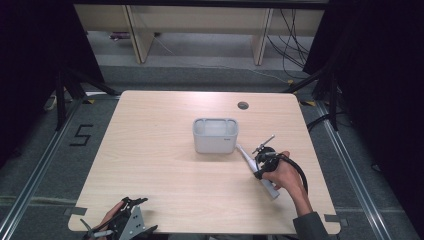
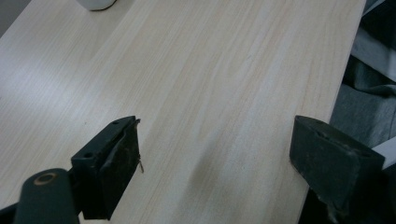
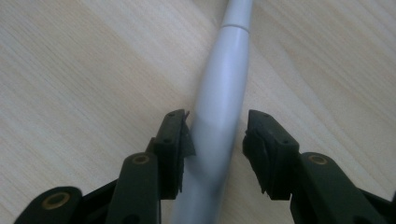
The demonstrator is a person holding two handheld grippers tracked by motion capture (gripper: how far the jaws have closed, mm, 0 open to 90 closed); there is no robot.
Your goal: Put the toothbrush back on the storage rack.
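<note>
A white electric toothbrush point(image 1: 270, 190) lies flat on the pale wooden table point(image 1: 165, 165), right of centre, its thin head end pointing at a light grey tub point(image 1: 215, 135). My right gripper point(image 1: 260, 167) reaches down over its handle. In the right gripper view the handle point(image 3: 224, 74) runs up between the jaws of the right gripper point(image 3: 217, 135); the left pad sits right at it, the right pad stands a little off, so the gripper is open. My left gripper point(image 1: 142, 214) rests at the table's near left edge, and there the left gripper point(image 2: 217, 144) is wide open over bare wood.
The tub stands upright in the table's middle, and its base point(image 2: 95, 3) shows at the top of the left gripper view. A round cable hole point(image 1: 243, 105) sits near the far edge. Wooden furniture legs and cables are on the floor beyond the table.
</note>
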